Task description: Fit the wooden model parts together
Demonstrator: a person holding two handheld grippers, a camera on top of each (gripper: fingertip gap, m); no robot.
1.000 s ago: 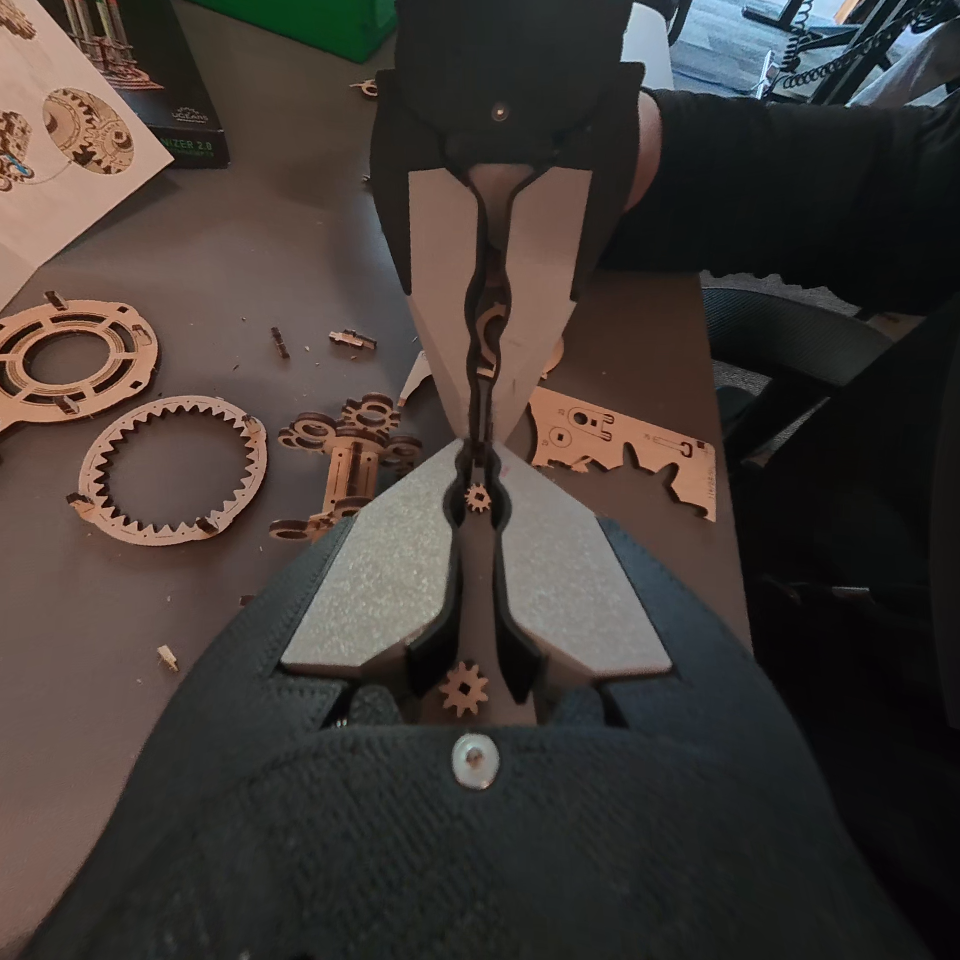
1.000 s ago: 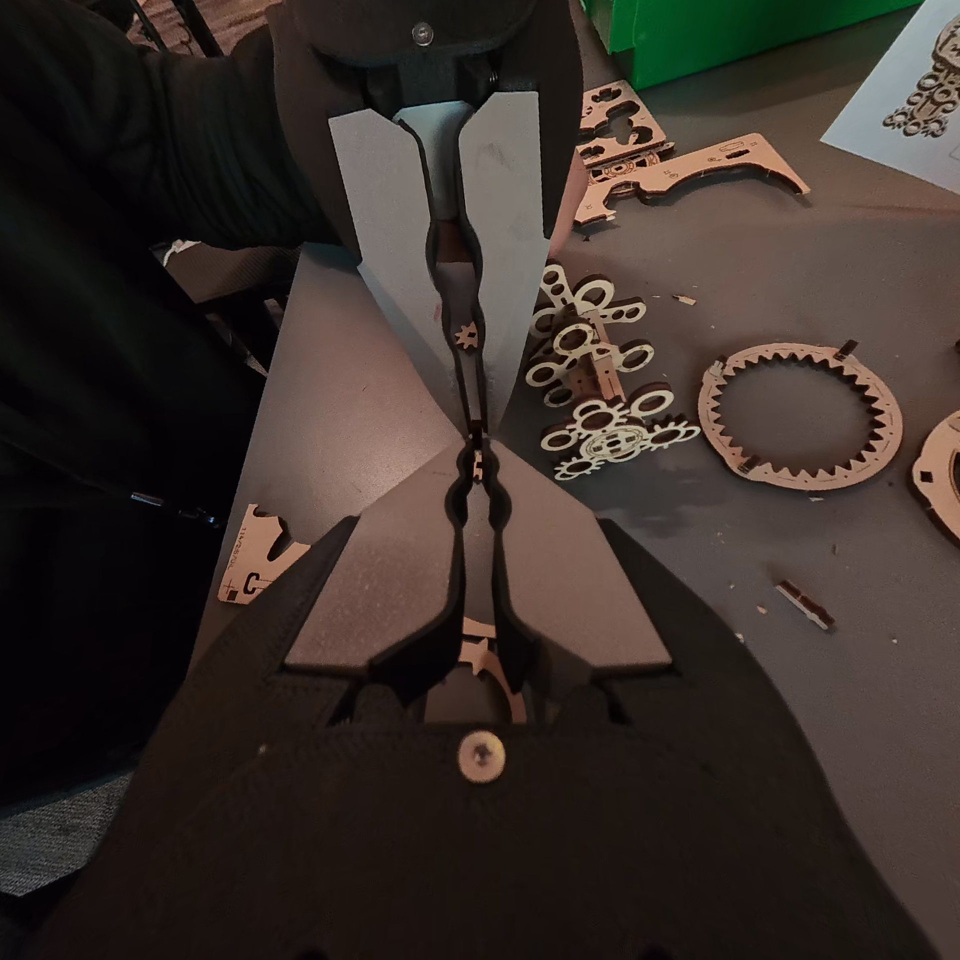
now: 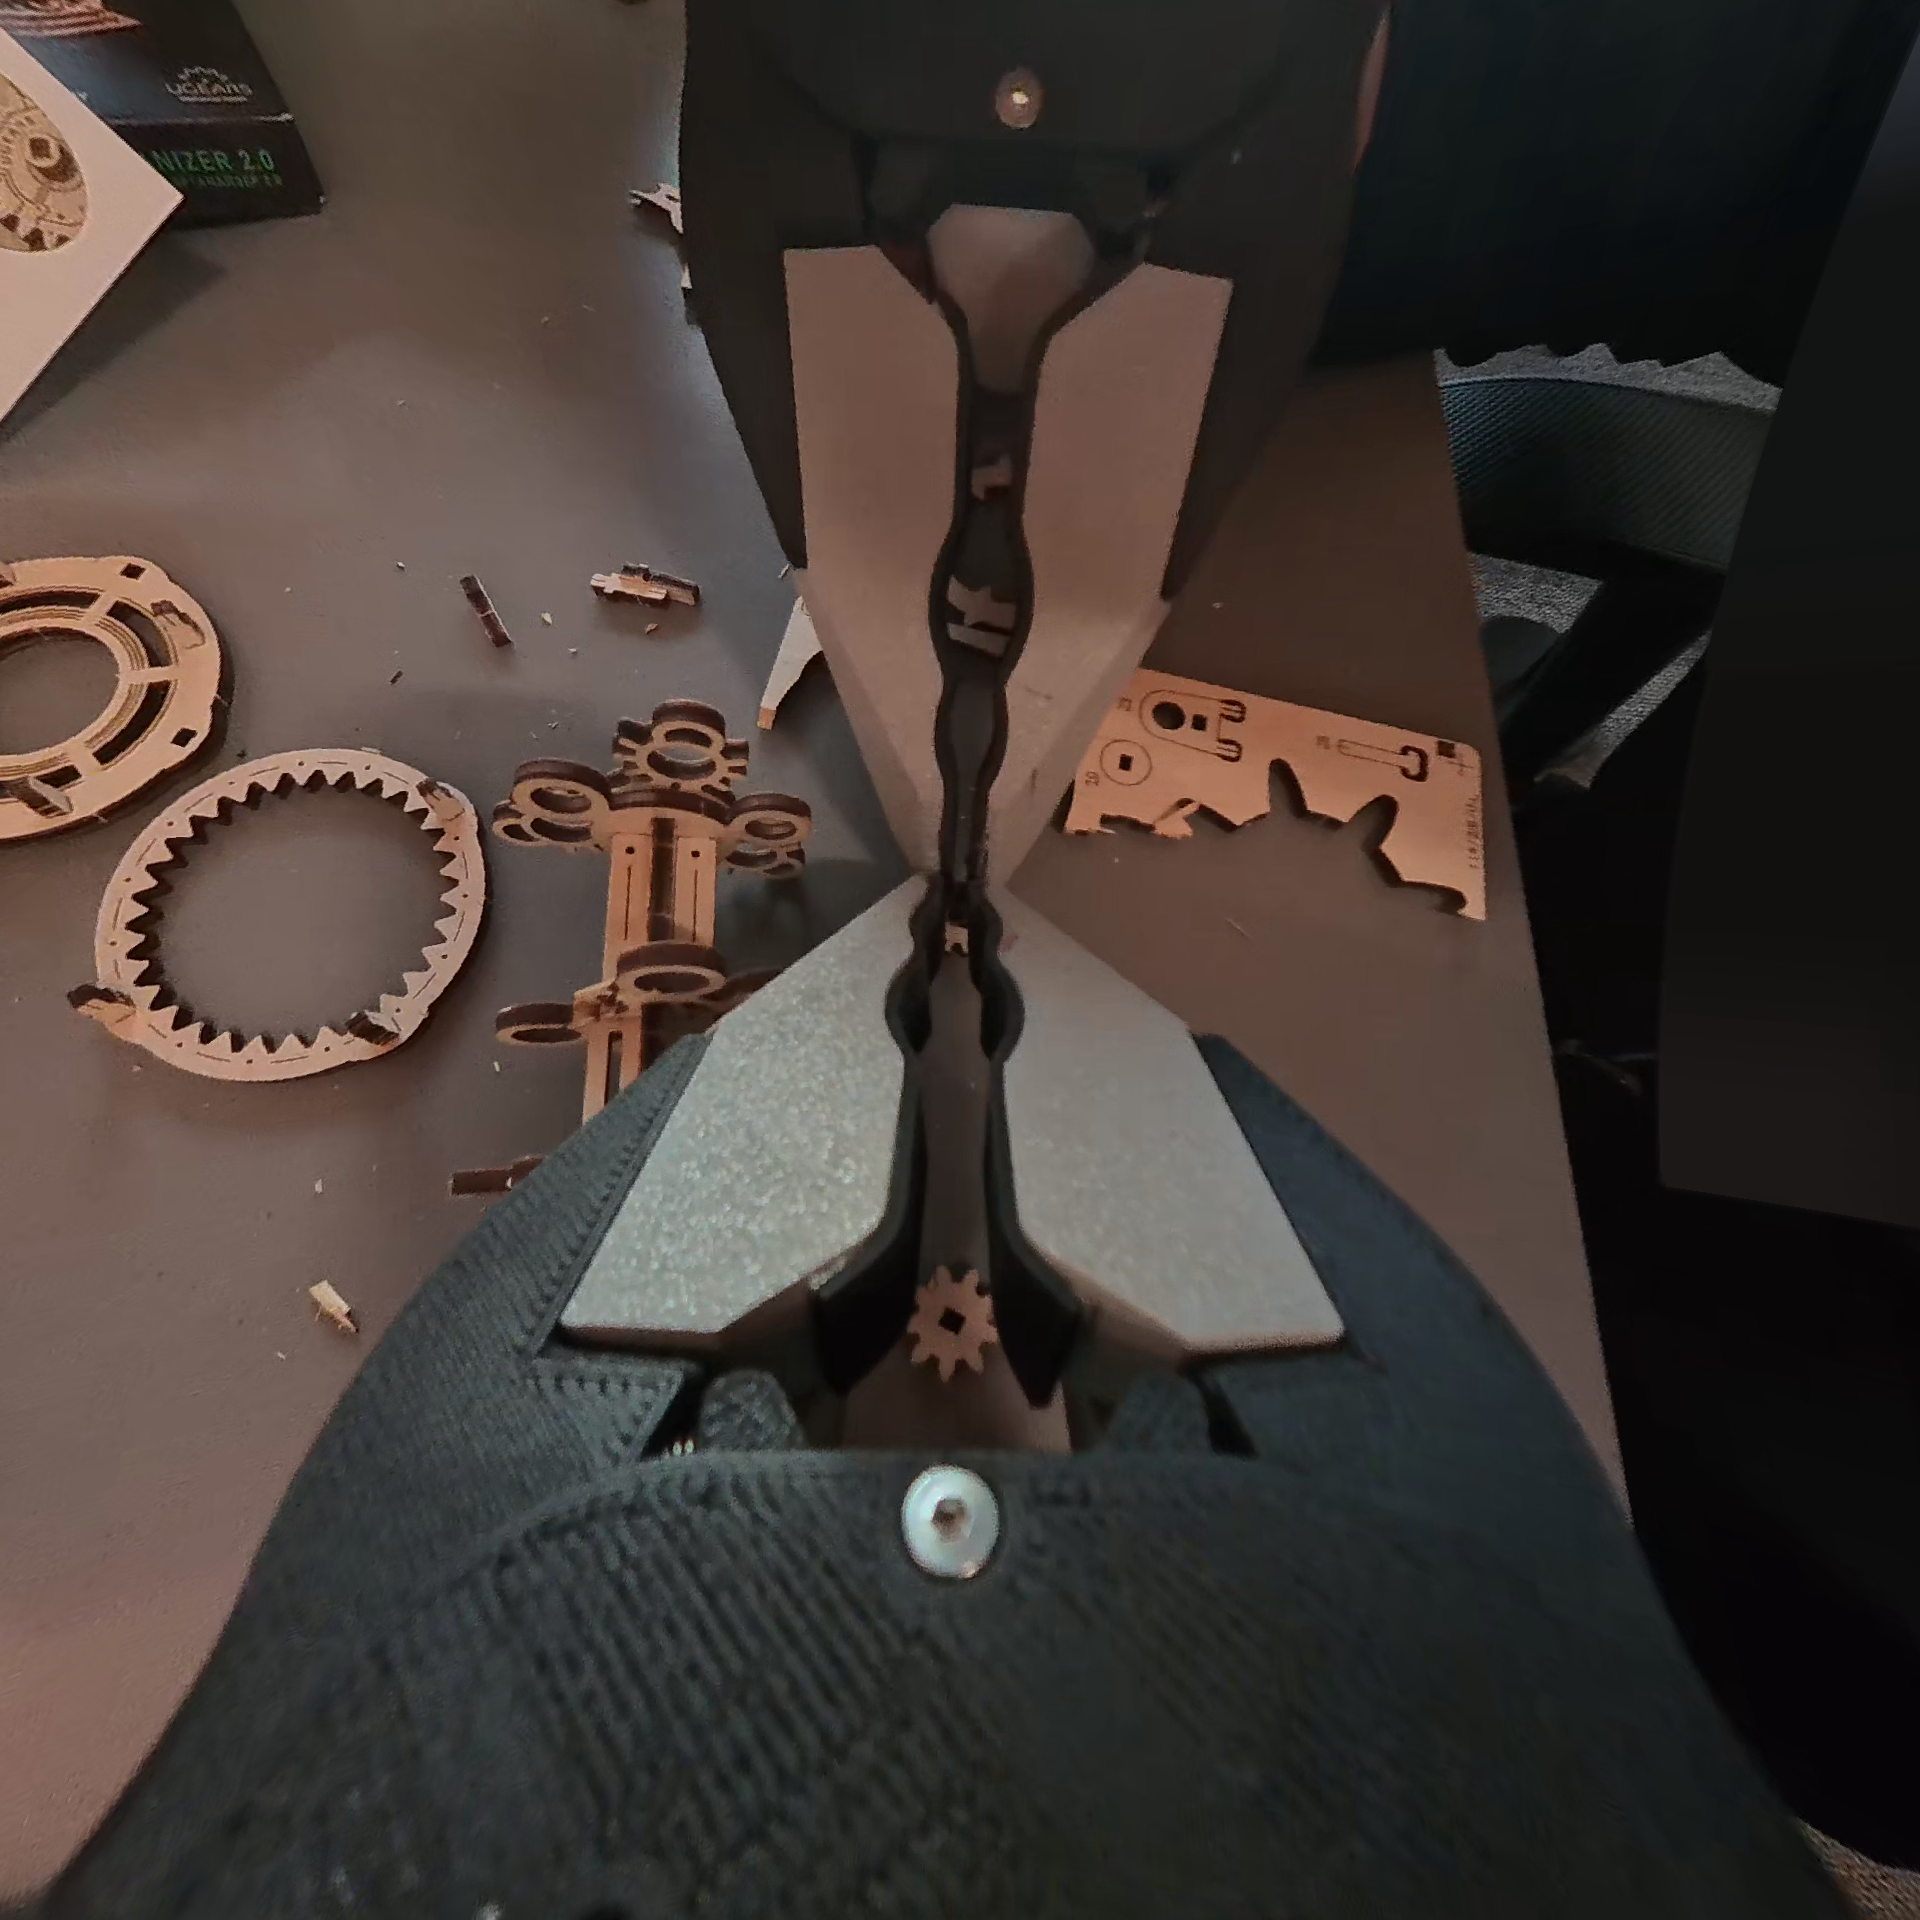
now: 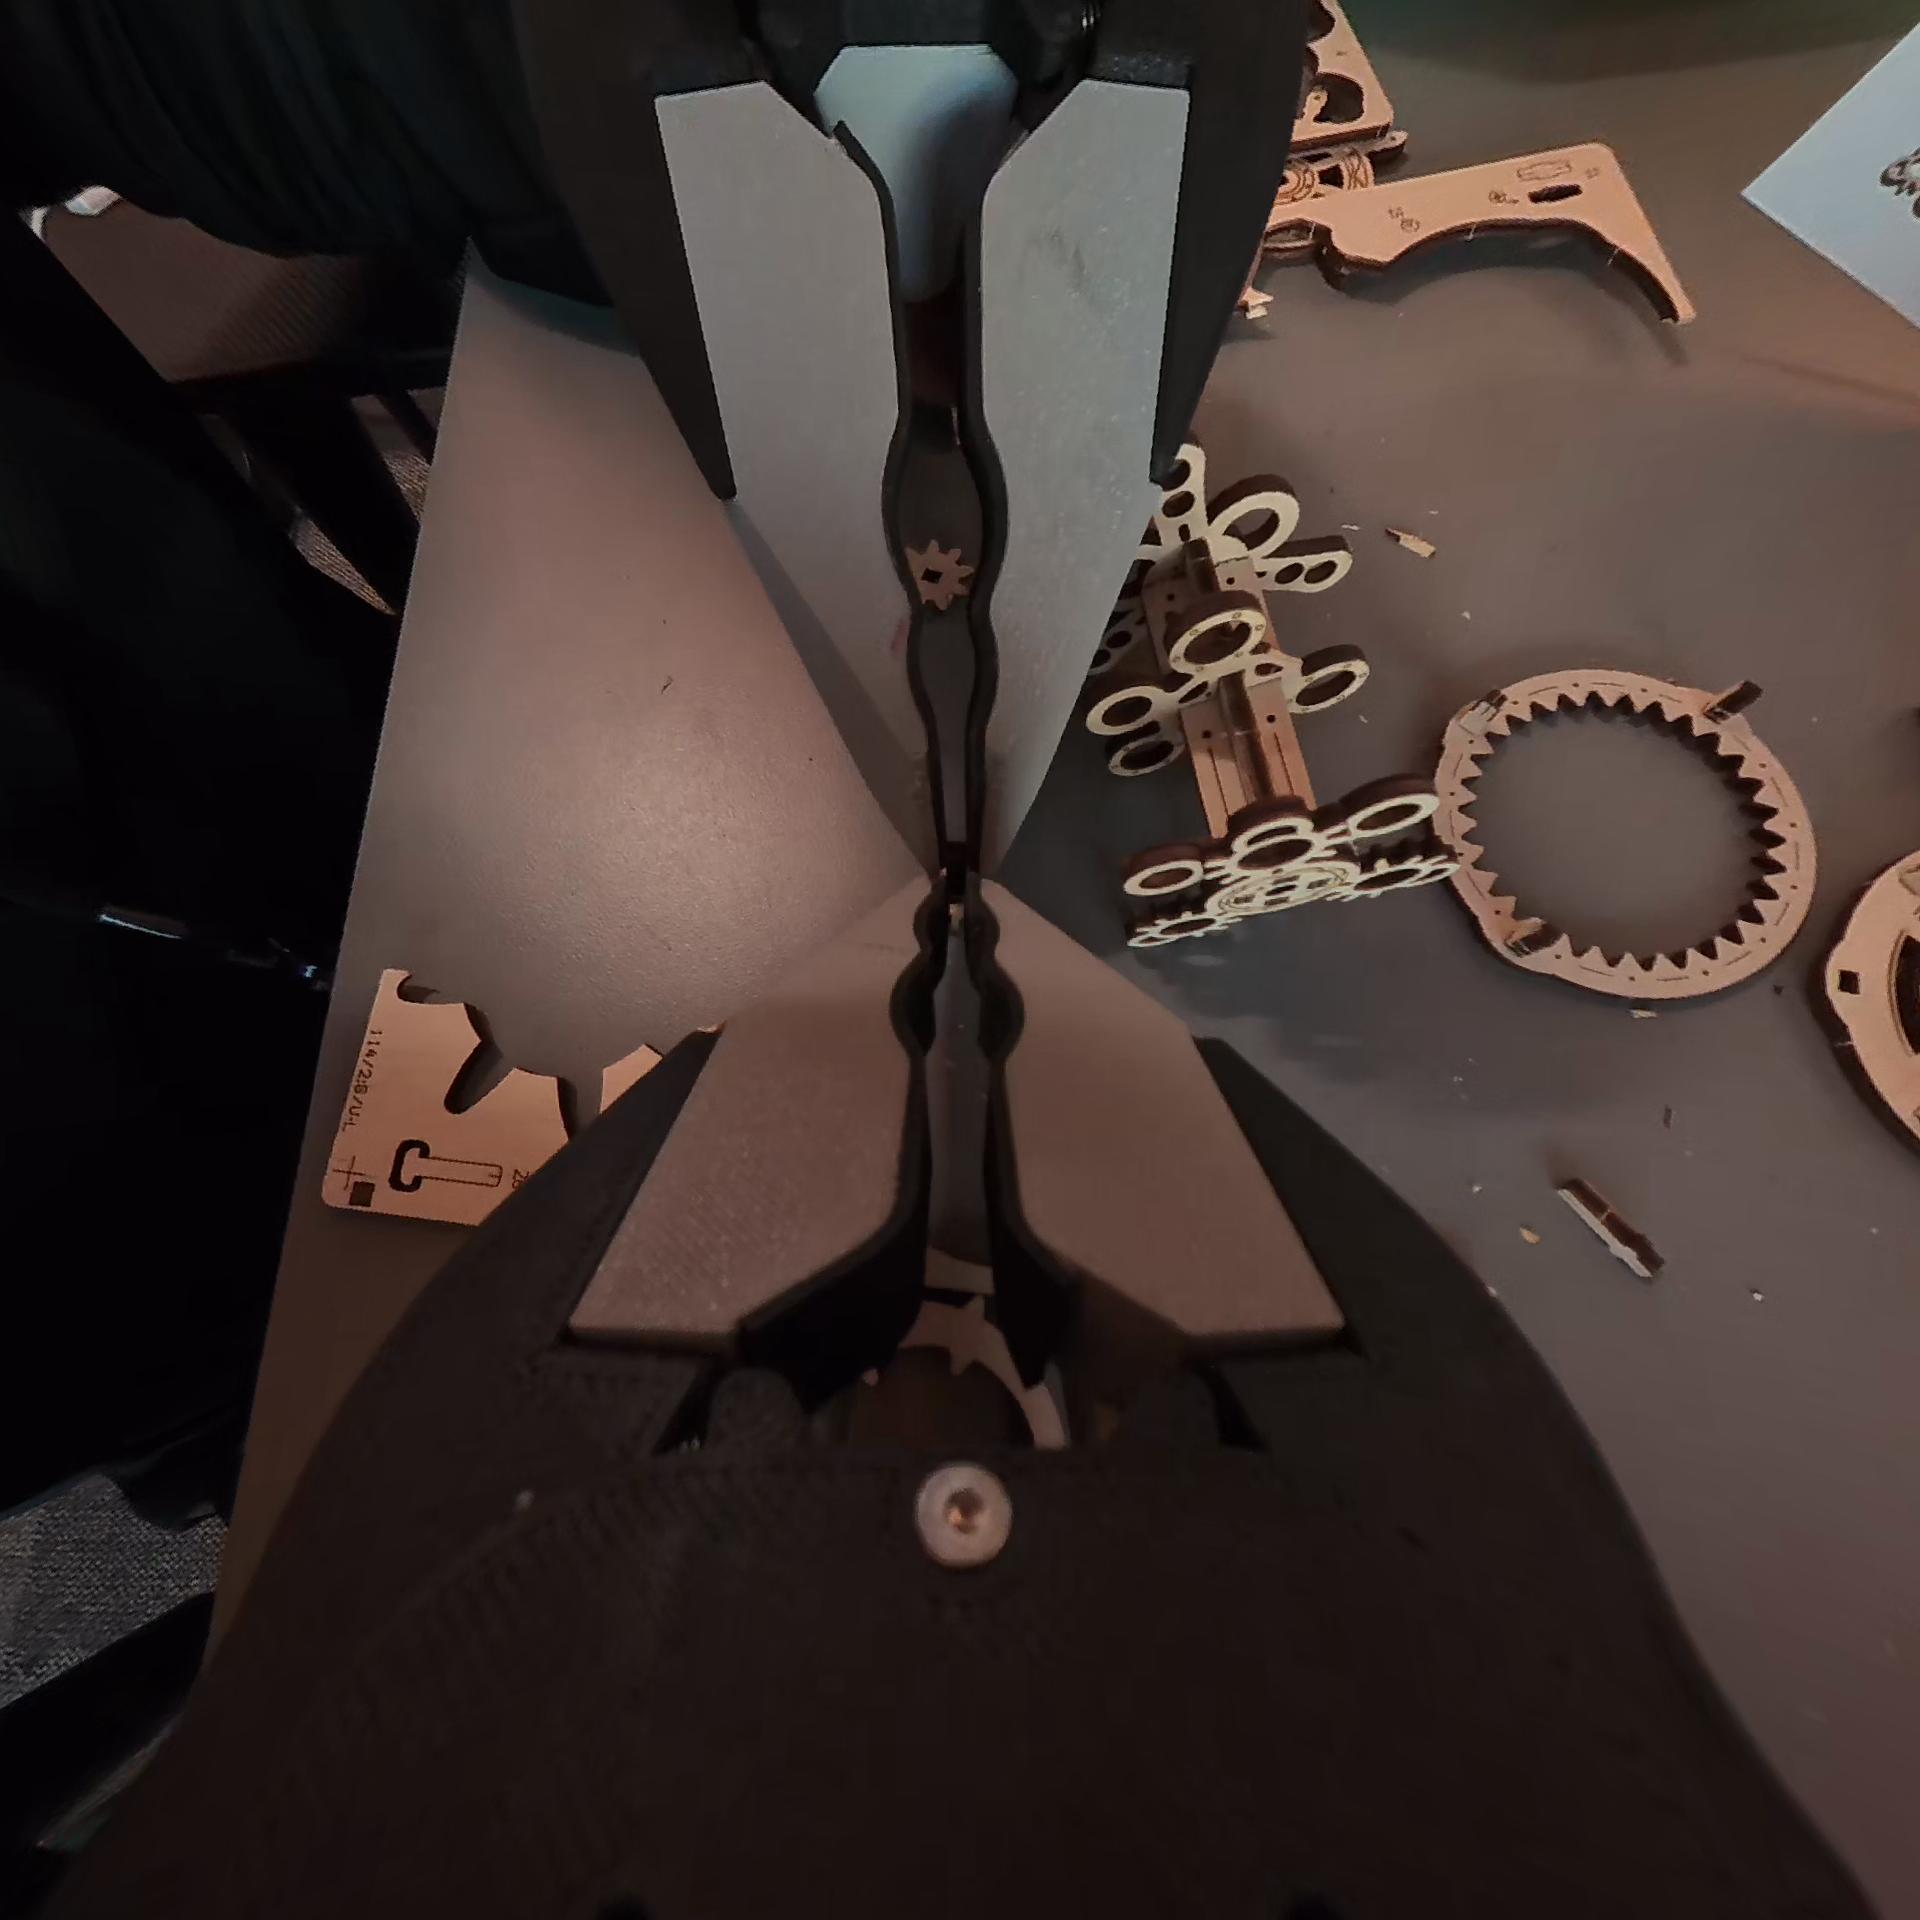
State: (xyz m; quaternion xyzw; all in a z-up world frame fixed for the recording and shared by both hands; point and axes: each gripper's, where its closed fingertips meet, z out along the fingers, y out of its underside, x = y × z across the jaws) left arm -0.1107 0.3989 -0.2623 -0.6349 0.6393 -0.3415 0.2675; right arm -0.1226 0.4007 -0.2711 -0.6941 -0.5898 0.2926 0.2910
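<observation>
Grey table top (image 3: 312, 416), strewn with laser-cut plywood.

- Pale plywood ring with inward teeth (image 3: 291, 914): lying flat, the landmark.
- Plywood spindle assembly with looped end-plates (image 3: 655, 862): just beside the ring.
- Flat plywood offcut sheet (image 3: 1299, 790): well apart from the ring, beyond the grippers.
- Left gripper (image 3: 956, 920) and right gripper (image 4: 956, 904): meeting tip to tip past the spindle from the ring. Both are closed; what the right one pinches is hidden.
- Small pale cogwheel (image 3: 951, 1320): showing in the left gripper's finger gap; whether it is held, unclear.
- Tiny wooden piece (image 3: 954, 938): nipped at the left tips.

Handling: likely light, stiff and brittle. Grip the flat faces and press straight.
</observation>
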